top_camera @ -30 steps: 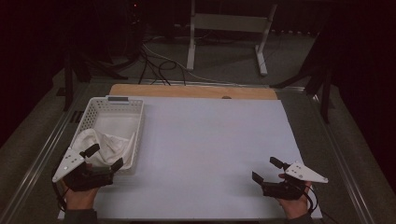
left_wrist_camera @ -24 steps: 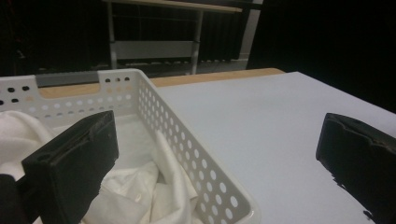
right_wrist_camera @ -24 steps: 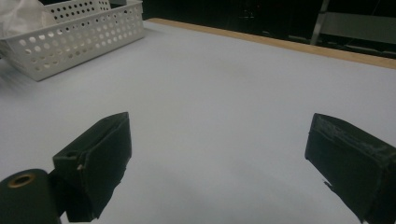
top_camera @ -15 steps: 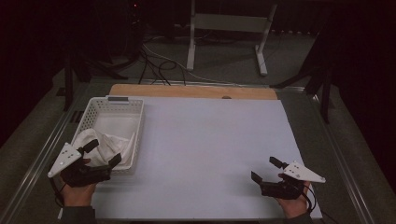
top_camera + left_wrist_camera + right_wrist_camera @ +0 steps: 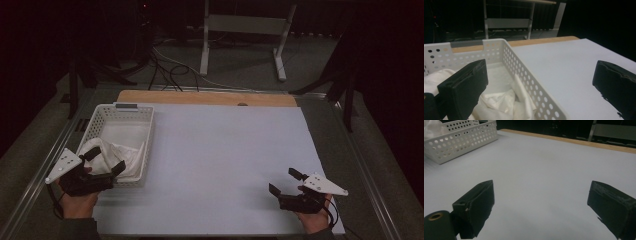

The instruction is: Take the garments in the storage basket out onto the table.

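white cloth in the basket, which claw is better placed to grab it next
Left. The left claw hangs open at the near end of the white basket, right over the cloth. The right claw is open too, but far across the bare white table sheet.

Left gripper (image 5: 102,161) at near-left, held in left hand (image 5: 80,202), jaws spread wide, pointing forward and a bit right; right gripper (image 5: 285,182) at near-right, held in right hand (image 5: 312,220), jaws wide apart, pointing left-forward; both forearms enter from bottom edge; grippers well apart.
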The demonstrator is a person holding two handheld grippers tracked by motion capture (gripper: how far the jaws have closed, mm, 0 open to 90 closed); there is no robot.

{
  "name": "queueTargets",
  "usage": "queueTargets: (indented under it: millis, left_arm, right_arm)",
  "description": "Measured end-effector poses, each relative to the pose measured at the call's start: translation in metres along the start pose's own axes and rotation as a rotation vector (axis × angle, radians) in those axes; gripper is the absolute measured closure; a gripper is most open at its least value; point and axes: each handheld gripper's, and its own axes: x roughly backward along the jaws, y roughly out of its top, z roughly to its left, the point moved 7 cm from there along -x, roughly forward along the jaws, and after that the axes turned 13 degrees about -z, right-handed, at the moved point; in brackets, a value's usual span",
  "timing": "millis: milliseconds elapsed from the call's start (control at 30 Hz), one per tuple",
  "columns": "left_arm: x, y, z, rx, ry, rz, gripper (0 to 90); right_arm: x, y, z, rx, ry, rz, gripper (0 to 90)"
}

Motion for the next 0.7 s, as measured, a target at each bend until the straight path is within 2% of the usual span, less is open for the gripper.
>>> queueTargets:
  millis: [67, 167, 233, 400, 700]
  left_arm:
    - [0.0, 0.002, 0.002, 0.011, -0.018, 0.002, 1.9]
    - [0.002, 0.005, 0.006, 0.022, -0.019, -0.01, 2.3]
    - [0.002, 0.009, 0.01, 0.016, -0.002, -0.02, 1.8]
    - [0.001, 0.011, 0.018, -0.011, 0.031, 0.003, 0.3]
    - [-0.004, 0.015, 0.035, -0.005, 0.075, 0.033, 0.3]
  right_arm:
    - [0.0, 0.0, 0.0, -0.002, -0.001, 0.002, 7.4]
    - [0.0, 0.0, 0.0, -0.001, 0.0, 0.004, 7.4]
    - [0.0, 0.0, 0.001, -0.002, -0.001, 0.006, 7.4]
    - [0.0, 0.0, 0.0, -0.002, -0.001, 0.003, 7.4]
    - [0.0, 0.0, 0.0, -0.006, 0.0, 0.003, 7.4]
